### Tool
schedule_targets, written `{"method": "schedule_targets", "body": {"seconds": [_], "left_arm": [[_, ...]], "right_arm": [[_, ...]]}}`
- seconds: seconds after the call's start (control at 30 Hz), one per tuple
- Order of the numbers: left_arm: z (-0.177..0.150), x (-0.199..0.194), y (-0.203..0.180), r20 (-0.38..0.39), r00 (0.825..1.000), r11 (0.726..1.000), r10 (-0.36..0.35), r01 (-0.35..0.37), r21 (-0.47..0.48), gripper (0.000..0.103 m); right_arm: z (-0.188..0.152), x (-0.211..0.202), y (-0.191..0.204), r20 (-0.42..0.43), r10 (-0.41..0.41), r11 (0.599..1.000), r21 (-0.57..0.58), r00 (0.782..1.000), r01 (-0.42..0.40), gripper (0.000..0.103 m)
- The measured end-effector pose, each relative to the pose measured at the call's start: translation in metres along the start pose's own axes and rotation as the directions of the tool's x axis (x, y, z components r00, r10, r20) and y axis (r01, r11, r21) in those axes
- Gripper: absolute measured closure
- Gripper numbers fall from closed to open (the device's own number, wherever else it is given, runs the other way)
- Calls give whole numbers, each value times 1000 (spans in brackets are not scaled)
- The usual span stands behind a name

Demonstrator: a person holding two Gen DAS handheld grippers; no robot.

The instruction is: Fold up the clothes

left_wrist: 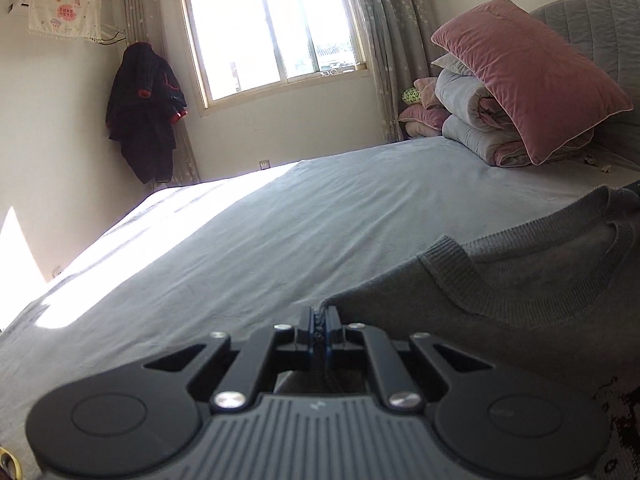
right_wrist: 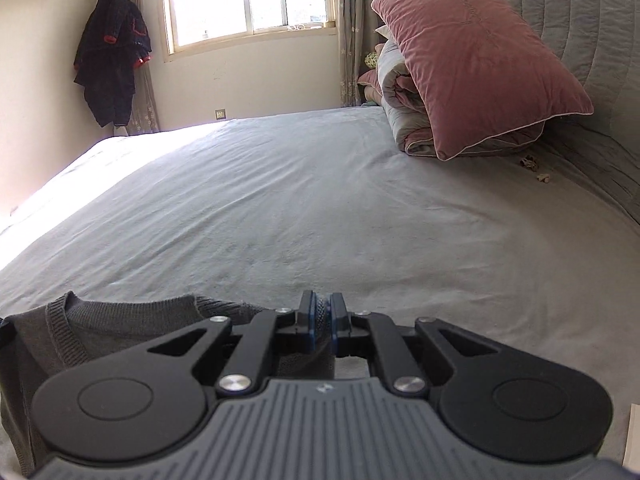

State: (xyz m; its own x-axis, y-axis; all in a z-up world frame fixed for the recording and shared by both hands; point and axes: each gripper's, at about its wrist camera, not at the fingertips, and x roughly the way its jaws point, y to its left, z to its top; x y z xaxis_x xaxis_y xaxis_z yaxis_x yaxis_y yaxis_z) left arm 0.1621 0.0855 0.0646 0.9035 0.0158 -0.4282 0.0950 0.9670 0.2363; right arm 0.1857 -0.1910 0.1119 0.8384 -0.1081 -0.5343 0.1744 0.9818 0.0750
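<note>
Grey knit sweater is pinched at both ends of its top edge: my left gripper has its jaws pressed together on a corner of the fabric, and my right gripper is clamped on a bunched fold of it; the sweater runs side to side between them, its ribbed collar facing up toward the far side of the bed beneath it; it is a plain dark grey knit; the only writing is on a cloth over the wall unit, too small to read; a pink pillow leans on folded quilts by the headboard
</note>
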Motion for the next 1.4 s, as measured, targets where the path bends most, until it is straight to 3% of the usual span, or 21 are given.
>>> {"method": "schedule_targets", "body": {"seconds": [0.3, 0.63, 0.7, 0.77, 1.0, 1.03, 1.07, 1.17, 1.23, 1.27, 1.3, 1.37, 1.4], "left_arm": [[21, 62, -11, 9, 995, 990, 102, -103, 101, 98], [18, 128, -4, -77, 990, 990, 122, -116, 82, 98], [11, 141, -7, -102, 987, 990, 123, -115, 82, 98], [3, 151, -9, -126, 985, 991, 119, -109, 80, 98], [-19, 174, -6, -210, 975, 997, 79, -71, 44, 97], [-20, 174, -3, -218, 973, 998, 70, -66, 24, 96], [-20, 172, 0, -223, 973, 998, 57, -58, 0, 94], [-17, 163, 14, -238, 971, 997, 7, -26, -76, 90], [-14, 154, 31, -251, 967, 989, -34, -3, -145, 84], [-15, 149, 40, -261, 964, 984, -56, 9, -177, 74], [-17, 143, 49, -271, 959, 978, -78, 20, -208, 66], [-23, 132, 65, -300, 949, 967, -96, 18, -252, 65], [-26, 126, 72, -313, 945, 964, -96, 10, -265, 64]], "right_arm": [[15, 46, 7, 77, -35, 998, -43, 996, 38, 96], [8, 113, 22, 39, -42, 995, -91, 998, 46, 96], [5, 124, 23, 29, -53, 993, -102, 998, 56, 103], [3, 135, 24, 14, -58, 991, -118, 998, 59, 103], [-10, 157, 14, -92, -6, 990, -140, 996, -7, 103], [-12, 158, 11, -111, 5, 990, -141, 994, -20, 101], [-14, 159, 8, -131, 17, 990, -140, 991, -35, 92], [-17, 157, -4, -177, 40, 988, -141, 983, -66, 91], [-21, 150, -14, -202, 51, 986, -143, 978, -81, 89], [-23, 146, -19, -216, 57, 986, -140, 975, -89, 86], [-25, 142, -24, -230, 62, 986, -135, 971, -95, 78], [-30, 134, -35, -248, 68, 987, -124, 966, -101, 60], [-33, 129, -40, -250, 69, 987, -121, 966, -102, 59]]}}
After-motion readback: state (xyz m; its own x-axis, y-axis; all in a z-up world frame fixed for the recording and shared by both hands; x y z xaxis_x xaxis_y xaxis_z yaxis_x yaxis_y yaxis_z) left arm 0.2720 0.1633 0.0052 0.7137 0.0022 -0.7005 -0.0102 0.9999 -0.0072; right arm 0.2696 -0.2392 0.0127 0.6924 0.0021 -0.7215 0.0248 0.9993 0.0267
